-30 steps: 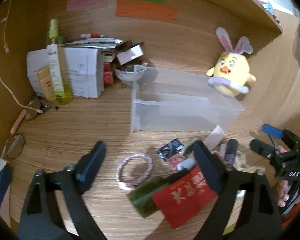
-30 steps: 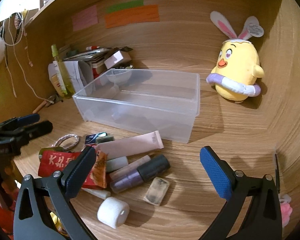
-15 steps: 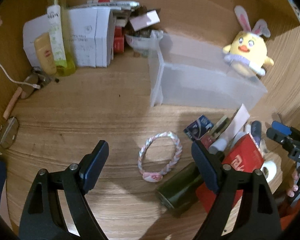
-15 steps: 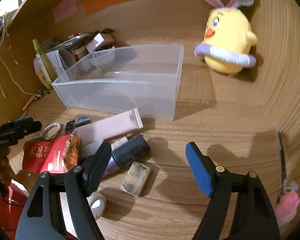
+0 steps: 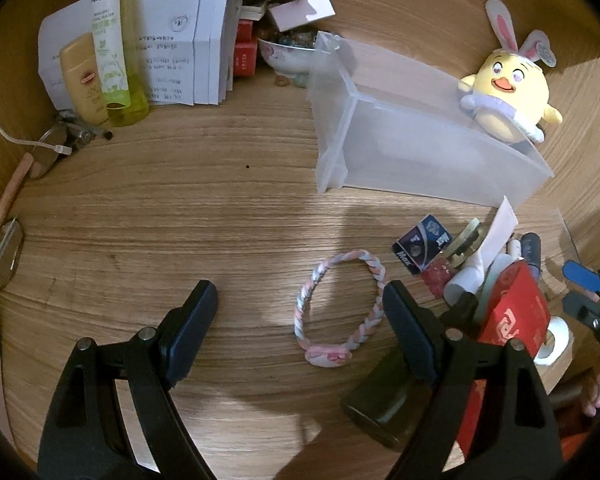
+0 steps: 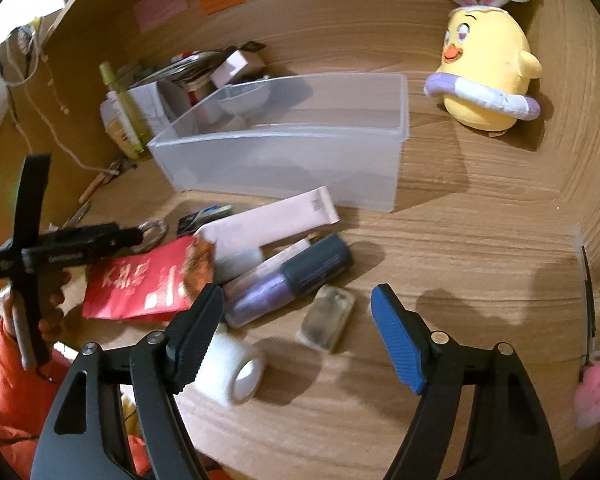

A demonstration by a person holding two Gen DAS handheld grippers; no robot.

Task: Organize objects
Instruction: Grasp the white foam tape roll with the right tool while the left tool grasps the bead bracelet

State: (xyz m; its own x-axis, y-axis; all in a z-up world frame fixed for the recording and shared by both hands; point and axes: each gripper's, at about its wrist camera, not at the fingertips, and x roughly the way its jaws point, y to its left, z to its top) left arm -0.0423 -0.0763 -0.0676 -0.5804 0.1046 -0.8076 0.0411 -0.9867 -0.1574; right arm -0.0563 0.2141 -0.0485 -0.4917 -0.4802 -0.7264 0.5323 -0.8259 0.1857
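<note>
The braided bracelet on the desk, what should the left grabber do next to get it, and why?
Probably slide the left gripper toward its right finger and lower it. The braided bracelet lies flat on the desk, off-centre beside that finger, and the open jaws hold nothing. The clear bin behind looks empty, a likely place for it.

"Moz" on small dark packet, printed lines on white paper box unreadable
</note>
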